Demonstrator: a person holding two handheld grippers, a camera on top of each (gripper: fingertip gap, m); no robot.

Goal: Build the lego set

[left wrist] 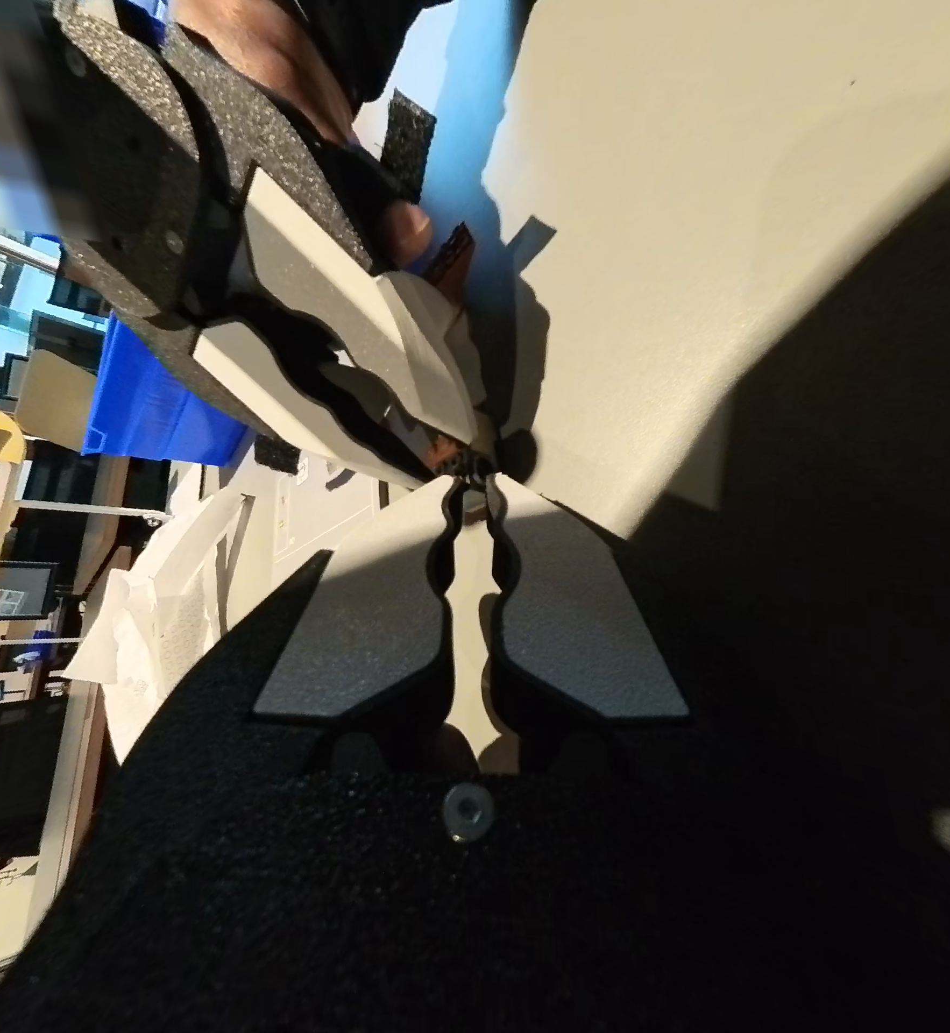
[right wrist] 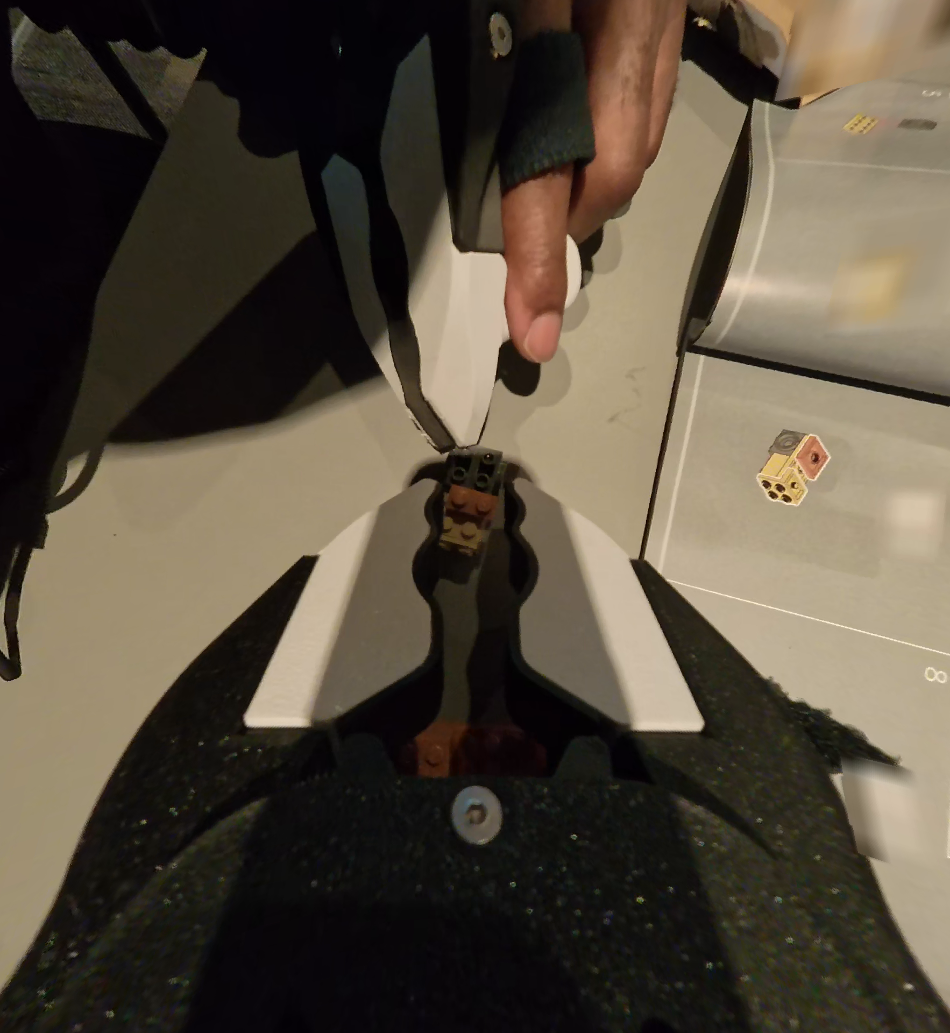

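Two grippers meet tip to tip over a small lego stack
R gripper [right wrist: 470,492] nearly closed on the lego stack [right wrist: 468,506] (black, brown, tan plates), held at its tips near frame centre; L gripper [right wrist: 464,436] comes in from 12 o'clock, tips pinched at the black top plate, can't tell if it holds a piece. Instruction sheet [right wrist: 830,503] at 3 o'clock. Risk, imo: off-axis push skews the stack out of R's grip, or plates split

Step numbers and small quantity marks stand on the grey instruction sheet [right wrist: 830,503].
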